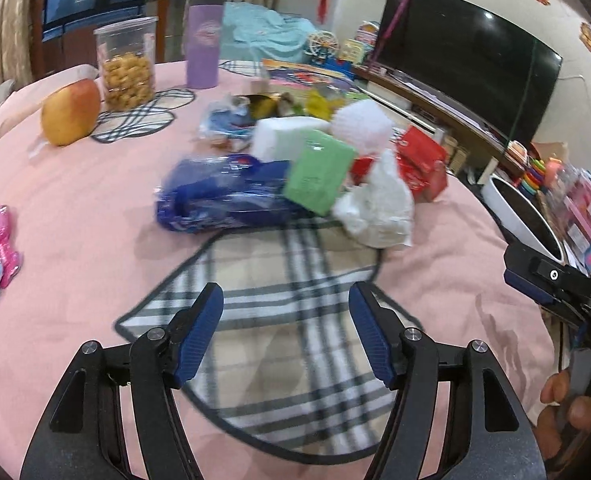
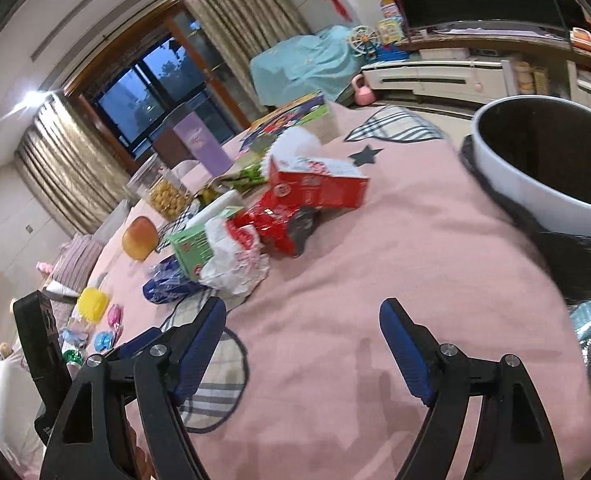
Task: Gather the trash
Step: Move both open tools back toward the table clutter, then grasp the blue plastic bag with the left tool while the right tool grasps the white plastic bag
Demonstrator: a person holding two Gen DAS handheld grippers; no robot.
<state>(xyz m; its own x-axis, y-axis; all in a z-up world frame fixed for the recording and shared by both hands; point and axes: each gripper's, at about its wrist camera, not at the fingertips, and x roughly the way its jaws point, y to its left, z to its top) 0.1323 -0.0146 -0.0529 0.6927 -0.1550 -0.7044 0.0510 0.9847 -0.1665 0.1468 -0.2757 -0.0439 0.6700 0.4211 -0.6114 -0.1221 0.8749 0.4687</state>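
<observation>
Both grippers, left (image 1: 285,336) and right (image 2: 303,346), hover spread and empty before the trash pile (image 1: 295,176) (motion-blurred) on the pink tablecloth (image 1: 75,184); apple (image 1: 70,112) left of it, white bin (image 2: 535,184) right.

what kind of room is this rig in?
Most likely a home living room: a big TV on a low media console, curtained glass doors, and toys by the wall. The work surface is a round table with a pink cloth, strewn with trash.
</observation>
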